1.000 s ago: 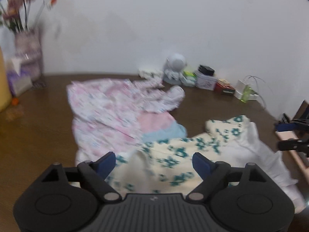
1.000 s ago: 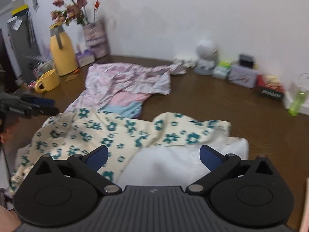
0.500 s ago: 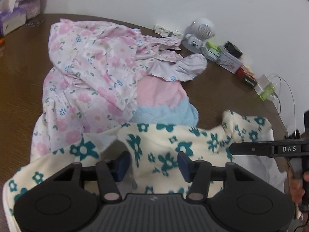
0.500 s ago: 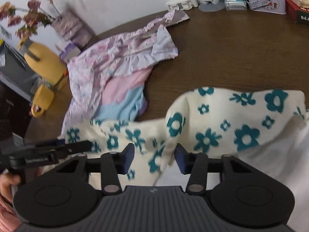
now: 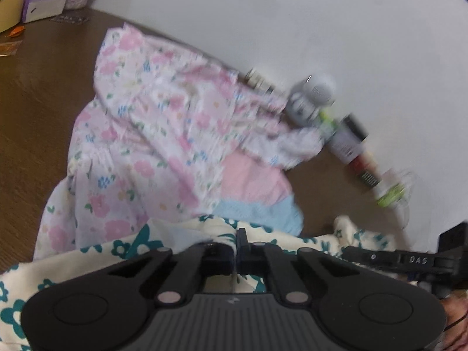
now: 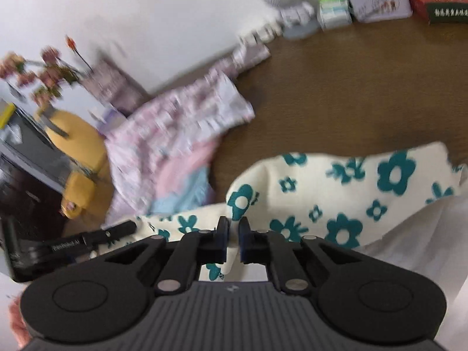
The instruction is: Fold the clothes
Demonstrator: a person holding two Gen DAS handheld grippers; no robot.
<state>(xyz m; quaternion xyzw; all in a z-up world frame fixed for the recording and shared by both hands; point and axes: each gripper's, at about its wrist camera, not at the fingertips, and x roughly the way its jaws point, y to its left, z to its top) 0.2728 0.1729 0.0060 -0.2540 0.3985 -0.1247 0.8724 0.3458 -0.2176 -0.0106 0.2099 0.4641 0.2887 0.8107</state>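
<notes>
Pinching 1 cream floral garment (image 6: 336, 193) w/ 2 tongs (image 5: 235, 244) (image 6: 232, 235).

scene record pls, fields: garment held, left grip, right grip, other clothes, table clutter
garment held: cream cloth with teal flowers
left grip: left gripper shut on the cloth's edge
right grip: right gripper shut on a fold of it
other clothes: pink floral garment spread behind, over a pink and blue piece
table clutter: small boxes by the wall, yellow jug, flowers
</notes>
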